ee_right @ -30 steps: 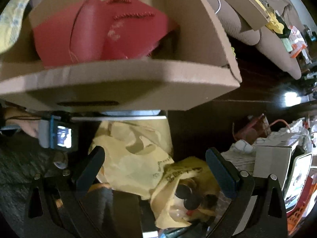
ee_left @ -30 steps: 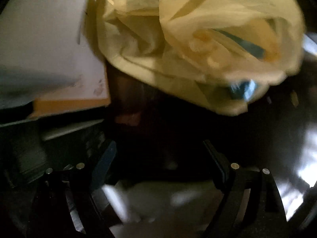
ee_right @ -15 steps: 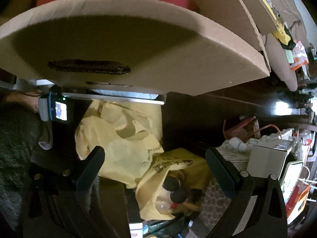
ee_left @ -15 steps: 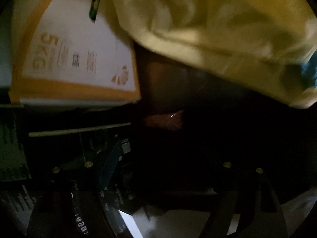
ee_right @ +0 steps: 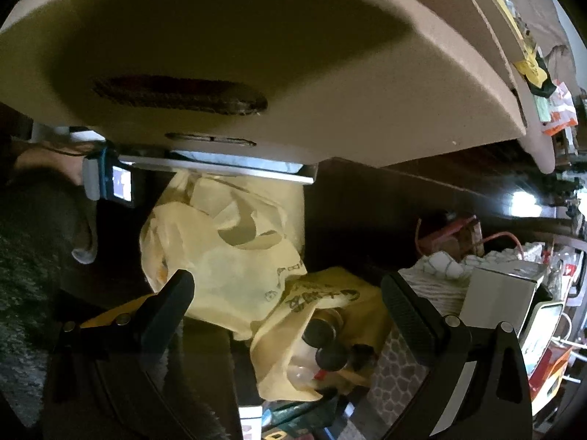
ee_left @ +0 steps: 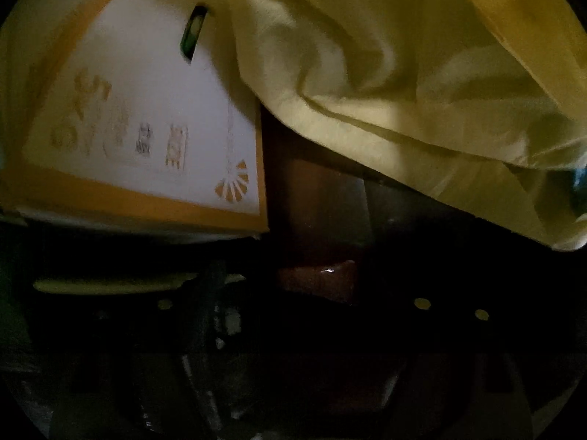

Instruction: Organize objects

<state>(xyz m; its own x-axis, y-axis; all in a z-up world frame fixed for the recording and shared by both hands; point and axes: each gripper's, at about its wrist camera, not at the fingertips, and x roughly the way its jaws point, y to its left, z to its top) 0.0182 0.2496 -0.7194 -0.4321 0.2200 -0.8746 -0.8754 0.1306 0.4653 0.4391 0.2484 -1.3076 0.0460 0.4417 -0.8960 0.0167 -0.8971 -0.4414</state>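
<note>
A pale yellow plastic bag [ee_left: 385, 84] hangs across the upper right of the left wrist view, next to a white box with an orange border [ee_left: 146, 117]. My left gripper [ee_left: 308, 293] is almost lost in shadow below them. Its jaws are closing, and I see nothing pressed between them. In the right wrist view my right gripper [ee_right: 288, 289] stands open over the same yellow bag [ee_right: 227, 256]. A second yellow bag [ee_right: 330, 304] lies beside it, with dark-capped bottles [ee_right: 323, 333] in it. A large cardboard box [ee_right: 293, 55] fills the top.
A small reddish-brown block [ee_left: 323, 278] lies on the dark floor. To the right are a white carton [ee_right: 499, 289], a white mesh bundle [ee_right: 440, 267] and red cords [ee_right: 458, 231]. At left, a hand [ee_right: 47, 161] holds a unit with a small screen [ee_right: 121, 187]. A dark fuzzy rug [ee_right: 29, 256] lies there.
Both views have sunk. The cardboard box now covers the top of the right view and hides the red bag inside it. In the left view the orange-bordered box grew larger and the scene darkened.
</note>
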